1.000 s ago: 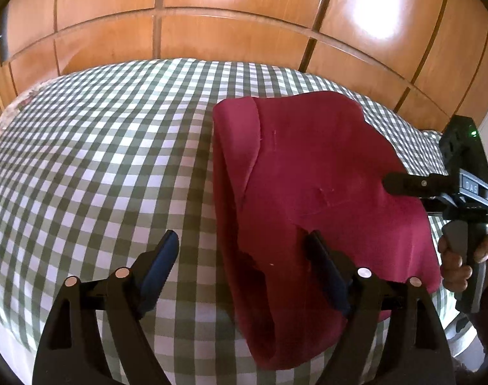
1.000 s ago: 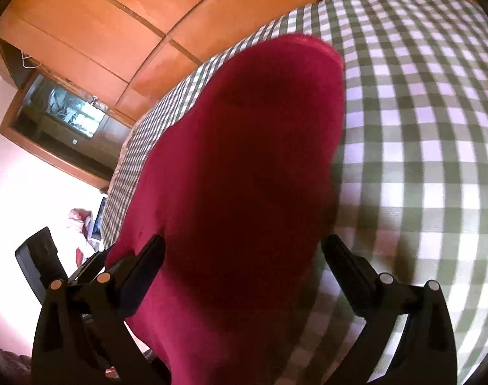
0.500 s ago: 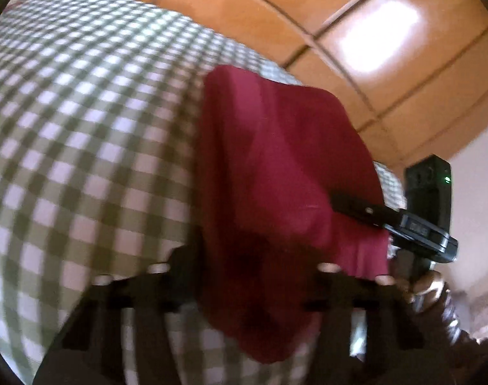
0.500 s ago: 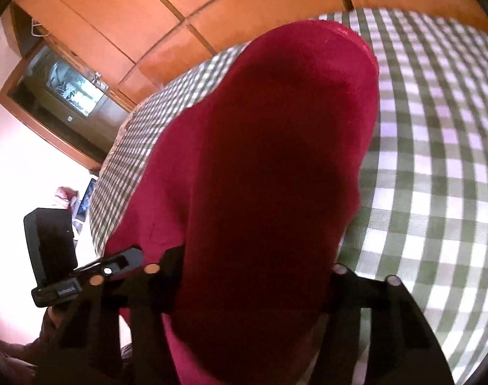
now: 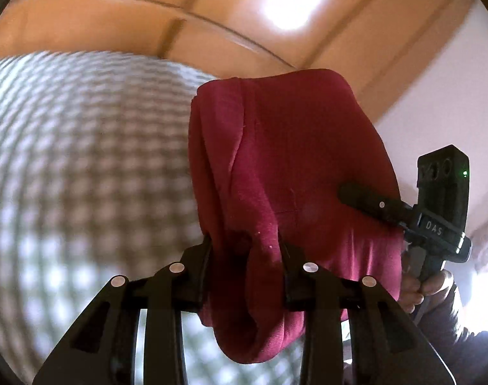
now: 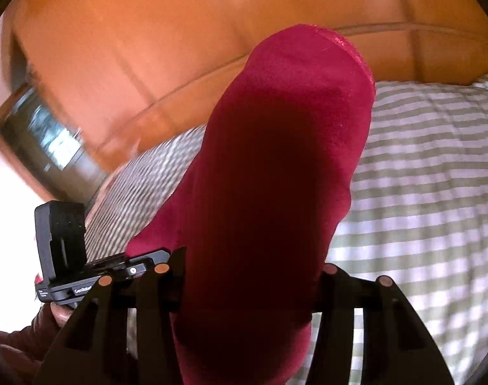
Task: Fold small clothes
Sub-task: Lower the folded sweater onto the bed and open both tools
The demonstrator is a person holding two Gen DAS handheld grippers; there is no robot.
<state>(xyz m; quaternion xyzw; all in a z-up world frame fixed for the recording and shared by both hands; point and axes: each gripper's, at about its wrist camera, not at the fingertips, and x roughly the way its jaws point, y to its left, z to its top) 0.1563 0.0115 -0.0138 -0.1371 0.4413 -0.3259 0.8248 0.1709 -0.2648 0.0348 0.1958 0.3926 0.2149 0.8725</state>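
A dark red garment [image 5: 285,166] hangs between both grippers, lifted off the green-and-white checked bed cover [image 5: 83,166]. My left gripper [image 5: 245,256] is shut on the garment's near edge, which bunches and droops below the fingers. My right gripper [image 6: 253,276] is shut on the opposite edge of the same red garment [image 6: 276,176], which fills the middle of the right wrist view. The right gripper also shows in the left wrist view [image 5: 365,197], pressed into the cloth's right side. The left gripper's body shows in the right wrist view [image 6: 83,276].
The checked bed cover [image 6: 420,176] spreads below and behind the cloth. An orange-brown wooden wardrobe [image 5: 179,9] stands behind the bed. A dark glass-fronted cabinet [image 6: 41,141] stands at the left in the right wrist view. A white wall [image 5: 436,102] is at the right.
Both grippers went from open over the flat garment to shut on its edges. They have lifted it off the bed, and both views have tilted upward.
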